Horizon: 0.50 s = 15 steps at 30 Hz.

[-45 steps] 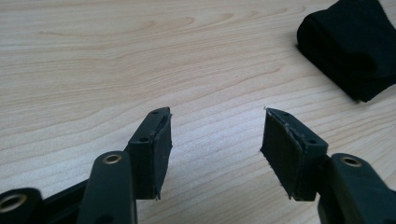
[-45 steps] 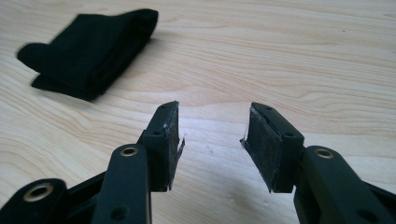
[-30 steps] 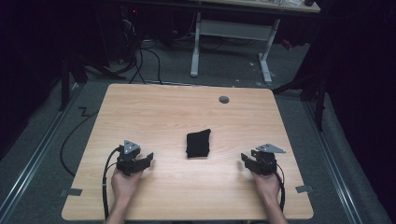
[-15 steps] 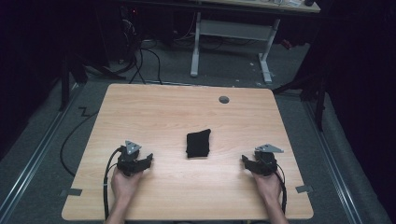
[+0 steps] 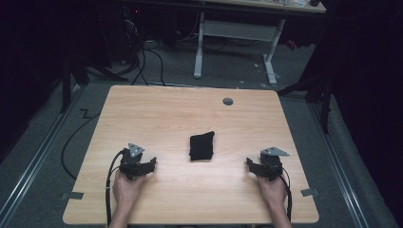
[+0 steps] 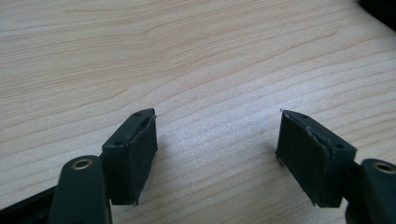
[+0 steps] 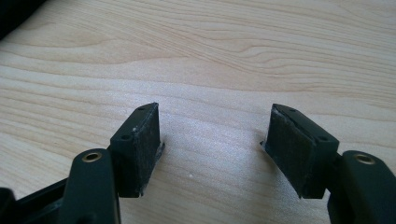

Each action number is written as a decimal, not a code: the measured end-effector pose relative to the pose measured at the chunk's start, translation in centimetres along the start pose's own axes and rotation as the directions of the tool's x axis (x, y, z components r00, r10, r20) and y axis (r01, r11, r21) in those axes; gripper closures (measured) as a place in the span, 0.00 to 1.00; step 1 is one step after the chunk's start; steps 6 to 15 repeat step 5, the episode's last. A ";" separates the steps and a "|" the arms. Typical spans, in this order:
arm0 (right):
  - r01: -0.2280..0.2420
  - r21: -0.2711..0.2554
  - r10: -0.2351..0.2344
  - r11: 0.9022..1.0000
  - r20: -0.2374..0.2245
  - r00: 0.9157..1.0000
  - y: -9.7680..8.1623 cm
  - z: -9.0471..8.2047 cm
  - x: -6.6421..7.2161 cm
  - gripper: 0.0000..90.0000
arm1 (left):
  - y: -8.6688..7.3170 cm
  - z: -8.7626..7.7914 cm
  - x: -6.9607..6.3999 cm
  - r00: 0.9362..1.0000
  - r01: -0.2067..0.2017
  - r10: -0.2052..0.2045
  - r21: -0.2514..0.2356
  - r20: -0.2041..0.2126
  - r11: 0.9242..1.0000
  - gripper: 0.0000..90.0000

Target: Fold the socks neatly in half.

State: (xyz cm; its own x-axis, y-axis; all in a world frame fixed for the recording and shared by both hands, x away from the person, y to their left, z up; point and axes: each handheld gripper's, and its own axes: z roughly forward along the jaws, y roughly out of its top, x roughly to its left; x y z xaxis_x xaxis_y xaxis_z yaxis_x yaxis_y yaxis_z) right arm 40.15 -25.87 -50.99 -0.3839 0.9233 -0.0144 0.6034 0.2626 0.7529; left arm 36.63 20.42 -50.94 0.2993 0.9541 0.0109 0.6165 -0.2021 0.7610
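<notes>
Left gripper (image 5: 151, 164): jaws wide, having just been opening, with bare table (image 5: 161, 114) between the pads (image 6: 140, 154). Right gripper (image 5: 249, 164): jaws likewise wide, just opened further, holding nothing. The folded black cloth (image 5: 201, 146) lies flat between the two grippers, ahead of both sets of jaws and apart from them.

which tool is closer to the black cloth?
The left tool, slightly: its gap to the folded black cloth looks shorter than the right tool's.
</notes>
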 end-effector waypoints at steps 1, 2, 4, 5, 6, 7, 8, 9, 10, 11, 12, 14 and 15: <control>0.001 0.000 -0.001 1.000 0.000 1.000 0.0 0.0 0.0 0.39 | 0.0 0.0 0.0 1.000 0.000 0.000 0.001 0.001 1.000 0.32; 0.001 0.000 -0.001 1.000 -0.001 1.000 0.0 0.0 0.0 0.39 | 0.0 0.0 0.0 1.000 0.000 0.000 0.000 0.001 1.000 0.32; 0.002 0.000 -0.002 1.000 -0.001 1.000 0.0 0.0 0.0 0.39 | 0.0 0.0 0.0 1.000 -0.001 0.001 0.001 0.003 1.000 0.31; 0.002 0.000 -0.002 1.000 -0.001 1.000 0.0 0.0 0.0 0.39 | 0.0 0.0 0.0 1.000 -0.002 0.002 0.001 0.003 1.000 0.31; 0.002 0.000 -0.002 1.000 -0.001 1.000 0.0 0.0 0.0 0.39 | 0.0 0.0 0.0 1.000 -0.002 0.002 0.001 0.003 1.000 0.31; 0.002 0.000 -0.002 1.000 -0.001 1.000 0.0 0.0 0.0 0.39 | 0.0 0.0 0.0 1.000 -0.002 0.002 0.001 0.003 1.000 0.31; 0.002 0.000 -0.002 1.000 -0.001 1.000 0.0 0.0 0.0 0.39 | 0.0 0.0 0.0 1.000 -0.002 0.002 0.001 0.003 1.000 0.31; 0.002 0.000 -0.002 1.000 -0.001 1.000 0.0 0.0 0.0 0.39 | 0.0 0.0 0.0 1.000 -0.002 0.002 0.001 0.003 1.000 0.31; 0.002 0.000 -0.002 1.000 -0.001 1.000 0.0 0.0 0.0 0.39 | 0.0 0.0 0.0 1.000 -0.002 0.002 0.001 0.003 1.000 0.31; 0.002 0.000 -0.002 1.000 -0.001 1.000 0.0 0.0 0.0 0.39 | 0.0 0.0 0.0 1.000 -0.002 0.002 0.001 0.003 1.000 0.31; 0.002 0.000 -0.002 1.000 -0.001 1.000 0.0 0.0 0.0 0.39 | 0.0 0.0 0.0 1.000 -0.002 0.002 0.001 0.003 1.000 0.31; 0.002 0.000 -0.002 1.000 -0.001 1.000 0.0 0.0 0.0 0.39 | 0.0 0.0 0.0 1.000 -0.002 0.002 0.001 0.003 1.000 0.31; 0.002 0.000 -0.002 1.000 -0.001 1.000 0.0 0.0 0.0 0.39 | 0.0 0.0 0.0 1.000 -0.002 0.002 0.001 0.003 1.000 0.31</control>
